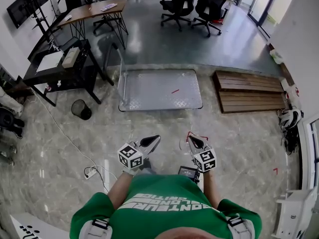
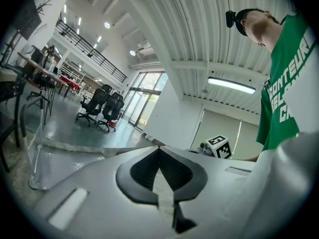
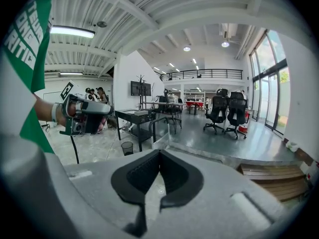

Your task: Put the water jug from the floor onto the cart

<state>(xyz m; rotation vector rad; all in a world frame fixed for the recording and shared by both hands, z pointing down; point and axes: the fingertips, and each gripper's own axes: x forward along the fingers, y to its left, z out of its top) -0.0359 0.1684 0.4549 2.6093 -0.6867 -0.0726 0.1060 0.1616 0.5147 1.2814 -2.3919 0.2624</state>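
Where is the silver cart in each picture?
Head view: the cart sits in the middle, on the floor.
Left gripper view: the cart is at the lower left.
Right gripper view: the cart is in the middle, just above the jaws.
Shared landmark: the black office chairs beyond it.

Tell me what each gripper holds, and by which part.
Nothing. The left gripper and the right gripper are both empty, jaws closed together.

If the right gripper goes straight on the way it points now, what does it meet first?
Probably the cart: the shut right gripper aims slightly downward at it, with only floor between. It might touch floor first; depth is unclear.
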